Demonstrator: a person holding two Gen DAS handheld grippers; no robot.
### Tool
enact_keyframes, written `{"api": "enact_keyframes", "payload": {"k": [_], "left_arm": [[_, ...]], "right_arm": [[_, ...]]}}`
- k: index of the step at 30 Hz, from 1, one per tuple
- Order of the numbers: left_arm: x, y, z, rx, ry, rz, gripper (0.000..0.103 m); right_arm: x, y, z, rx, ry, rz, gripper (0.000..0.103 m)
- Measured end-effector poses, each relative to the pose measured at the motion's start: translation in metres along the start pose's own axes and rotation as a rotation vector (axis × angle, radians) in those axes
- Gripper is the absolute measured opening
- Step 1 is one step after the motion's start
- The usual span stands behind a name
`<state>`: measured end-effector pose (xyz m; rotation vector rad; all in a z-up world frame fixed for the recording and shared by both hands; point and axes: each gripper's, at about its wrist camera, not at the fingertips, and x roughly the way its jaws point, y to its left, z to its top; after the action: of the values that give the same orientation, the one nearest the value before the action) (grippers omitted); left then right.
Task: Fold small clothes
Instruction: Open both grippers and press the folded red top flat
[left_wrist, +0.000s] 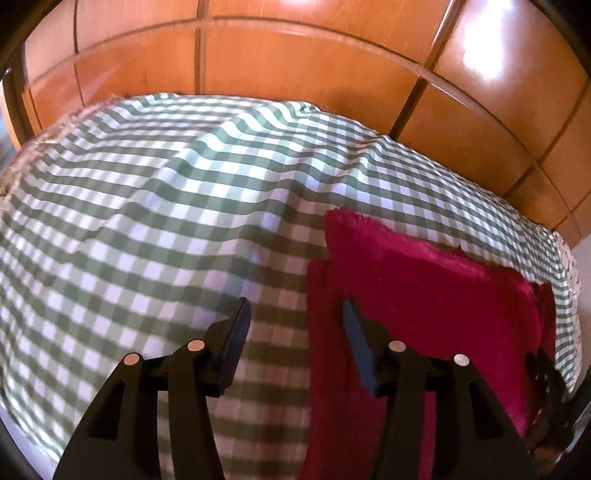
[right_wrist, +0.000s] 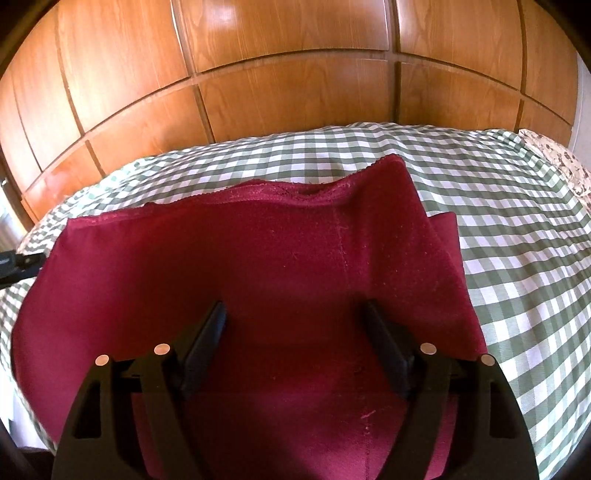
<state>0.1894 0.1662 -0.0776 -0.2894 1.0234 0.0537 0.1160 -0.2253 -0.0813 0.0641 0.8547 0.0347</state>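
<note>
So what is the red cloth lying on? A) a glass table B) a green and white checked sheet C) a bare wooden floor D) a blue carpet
B: the red cloth lies spread on the green and white checked sheet, with both hand-held grippers open above it.

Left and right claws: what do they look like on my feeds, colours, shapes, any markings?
Both match. The left claw and right claw are matte black plastic, with two flat, dark rectangular fingers on angular arms that have cut-out slots. Each shows four small round silver discs across the top. No cables, sleeves or printed markings are visible.
</note>
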Motion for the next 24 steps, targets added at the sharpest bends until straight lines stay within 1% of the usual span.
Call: {"api": "enact_keyframes", "payload": {"k": [1,2,3,4,5,6,8,10,12,14,17,19,24], "left_arm": [[0.004,-0.002,0.003,0.005,0.002,-0.011,0.050],[0.009,-0.004,0.005,0.008,0.007,-0.009,0.043],[0.019,-0.006,0.007,0.009,0.025,0.007,0.030],[0.028,-0.010,0.007,0.019,0.044,0.030,0.029],[0.035,-0.014,0.006,0.036,0.040,0.075,0.031],[0.038,-0.017,0.006,0.051,0.023,0.105,0.034],[0.038,-0.027,0.002,0.094,-0.016,0.190,0.042],[0.029,-0.032,0.000,0.101,-0.046,0.217,0.042],[0.012,-0.037,-0.004,0.116,-0.098,0.248,0.041],[-0.001,-0.038,-0.007,0.118,-0.124,0.246,0.041],[-0.026,-0.037,-0.015,0.123,-0.184,0.241,0.047],[-0.034,-0.035,-0.014,0.125,-0.194,0.227,0.049],[-0.053,-0.036,-0.023,0.129,-0.226,0.203,0.051]], "right_arm": [[0.000,0.000,0.000,0.000,-0.001,0.000,0.076],[0.000,0.000,0.000,0.001,-0.003,0.000,0.076],[0.000,0.000,0.000,0.001,-0.005,0.000,0.076],[0.000,0.000,0.000,0.001,-0.008,0.000,0.077],[0.000,0.001,-0.001,0.002,-0.010,-0.001,0.077],[0.001,0.001,-0.001,0.002,-0.012,-0.002,0.077],[0.001,0.001,0.000,0.002,-0.013,-0.003,0.077],[0.001,0.001,-0.001,0.001,-0.013,-0.002,0.077],[0.002,0.002,-0.001,0.001,-0.011,-0.003,0.077],[0.002,0.002,-0.001,-0.002,-0.010,-0.007,0.078],[0.002,0.002,-0.001,-0.003,-0.012,-0.008,0.078],[0.002,0.002,-0.002,-0.005,-0.010,-0.009,0.078],[0.002,0.003,0.000,-0.006,-0.002,-0.013,0.078]]}}
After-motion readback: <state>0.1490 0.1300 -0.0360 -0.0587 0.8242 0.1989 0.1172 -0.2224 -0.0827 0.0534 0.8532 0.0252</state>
